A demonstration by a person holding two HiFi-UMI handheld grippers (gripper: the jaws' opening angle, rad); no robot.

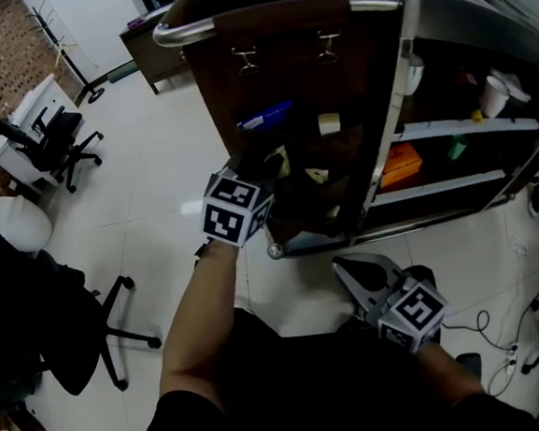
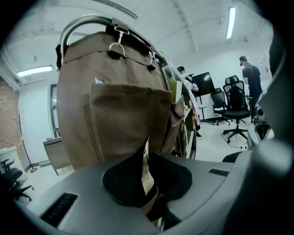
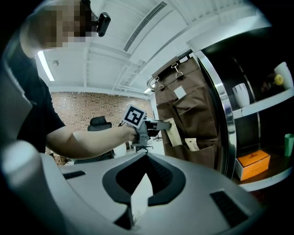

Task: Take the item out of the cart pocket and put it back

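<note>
Beige card pinched in left gripper, right gripper closed empty; we fear thin card pivoting loose, catching pocket lip.

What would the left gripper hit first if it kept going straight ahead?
Probably the brown fabric pocket organiser, hanging straight ahead of the left gripper; it looks close, though depth is unclear.

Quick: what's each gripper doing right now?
Left gripper: closed on a card.
Right gripper: closed, holding nothing.
</note>
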